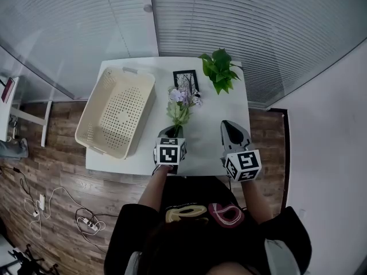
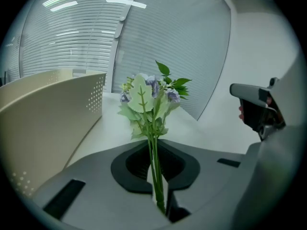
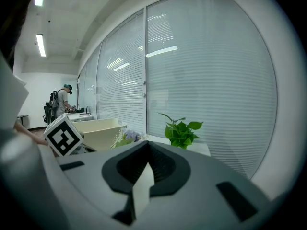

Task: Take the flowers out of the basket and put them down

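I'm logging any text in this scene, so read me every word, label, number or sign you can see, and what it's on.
No readable text anywhere in these views.
Left marker cube and right marker cube: black-and-white square patterns only, no letters.
Framed picture: no words can be made out.
Shirt print on the person: too blurred to read.

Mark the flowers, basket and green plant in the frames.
flowers (image 1: 179, 96), head view, on the purple blossoms.
basket (image 1: 119, 114), head view, on its bare perforated floor.
green plant (image 1: 221, 69), head view, on the leaves.
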Available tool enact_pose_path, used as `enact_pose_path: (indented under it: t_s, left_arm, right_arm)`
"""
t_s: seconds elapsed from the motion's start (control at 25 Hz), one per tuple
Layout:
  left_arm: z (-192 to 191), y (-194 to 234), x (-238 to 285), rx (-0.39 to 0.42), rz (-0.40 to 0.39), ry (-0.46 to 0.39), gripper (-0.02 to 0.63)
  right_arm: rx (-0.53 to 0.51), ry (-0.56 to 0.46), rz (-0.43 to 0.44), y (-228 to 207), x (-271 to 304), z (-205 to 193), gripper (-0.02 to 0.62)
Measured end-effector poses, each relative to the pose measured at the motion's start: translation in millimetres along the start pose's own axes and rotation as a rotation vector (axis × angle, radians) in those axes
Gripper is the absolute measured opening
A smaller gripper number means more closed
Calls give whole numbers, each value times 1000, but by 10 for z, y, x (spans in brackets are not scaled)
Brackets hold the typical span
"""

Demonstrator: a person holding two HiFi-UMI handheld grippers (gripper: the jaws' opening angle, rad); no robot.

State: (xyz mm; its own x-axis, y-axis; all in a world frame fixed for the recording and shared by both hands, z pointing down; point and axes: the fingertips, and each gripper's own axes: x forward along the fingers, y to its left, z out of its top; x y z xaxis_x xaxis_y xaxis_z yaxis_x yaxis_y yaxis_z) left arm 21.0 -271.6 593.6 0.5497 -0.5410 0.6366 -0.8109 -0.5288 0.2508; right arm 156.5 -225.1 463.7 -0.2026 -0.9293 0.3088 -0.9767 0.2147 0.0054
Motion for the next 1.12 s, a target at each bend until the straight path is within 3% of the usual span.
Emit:
enact_pose_path:
  t_s: [0.76,0.84,0.92,1.12]
  left_arm:
    - [-473,102,318,-38,-8,117,28]
    - [-525,104,320,-64,-8,118,93]
    - [-524,95,322,-74,-9,109,118]
    - [-428,37,306,-81,-54,50,282]
  right_arm:
    - [-35,32,12,26,79,-66,11]
    - [-35,40,16,34,73,-98,11]
    - [-27,56,25,47,83,-161,11]
    - [6,82,46,103,78,-288,11]
